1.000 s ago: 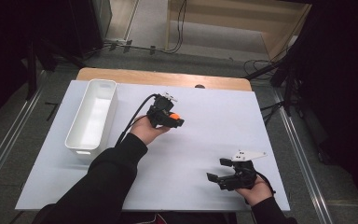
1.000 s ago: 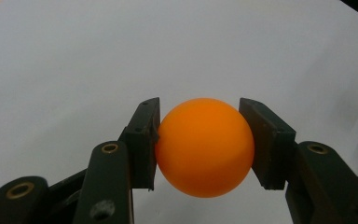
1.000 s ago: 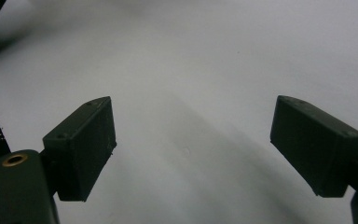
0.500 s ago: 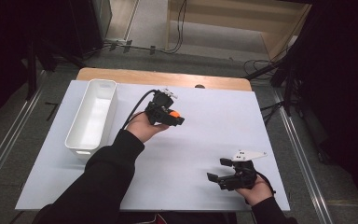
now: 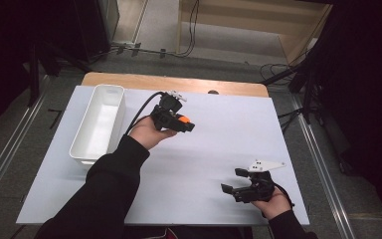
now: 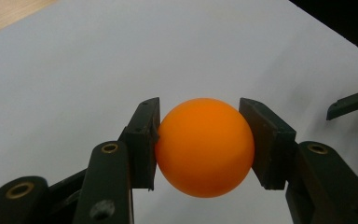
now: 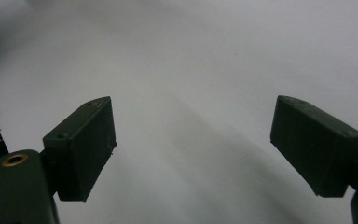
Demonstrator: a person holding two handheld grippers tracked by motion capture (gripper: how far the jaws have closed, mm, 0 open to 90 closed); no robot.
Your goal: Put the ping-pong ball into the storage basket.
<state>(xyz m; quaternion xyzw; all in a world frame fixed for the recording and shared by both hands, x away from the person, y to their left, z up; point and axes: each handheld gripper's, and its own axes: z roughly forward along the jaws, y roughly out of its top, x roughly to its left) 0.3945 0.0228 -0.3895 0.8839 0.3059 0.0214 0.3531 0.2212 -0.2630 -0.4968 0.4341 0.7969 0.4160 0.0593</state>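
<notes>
Now, what we see, point by point:

Left gripper: we see the left gripper (image 5: pixel 185 123) over the middle of the table, a little toward the far side, carried by a hand in a black sleeve (image 5: pixel 107 189). Its jaws are closed on an orange ball, one pad pressing on each side.

Ball: in the left gripper view the ball (image 6: pixel 204 146) sits squarely between the two black pads (image 6: pixel 144 140), touching both, with the white surface behind it. From the high view we make out the ball (image 5: pixel 181 119) as an orange spot at the gripper's tip, clear of the tabletop as far as we can tell.

Right gripper: we find the right gripper (image 5: pixel 238 181) near the person's edge of the table, on the right, well apart from the left one. Its jaws stand wide open with nothing between them; in the right gripper view we see bare white surface between its pads (image 7: pixel 83 149).

Bin: a long white bin (image 5: pixel 98 124) stands on the left part of the table, its long side running away from the person. The left gripper is to the right of it, near but not touching.

Table: we see a white sheet (image 5: pixel 229 129) covering the table, with a strip of wood (image 5: pixel 129 79) showing along the far edge.
</notes>
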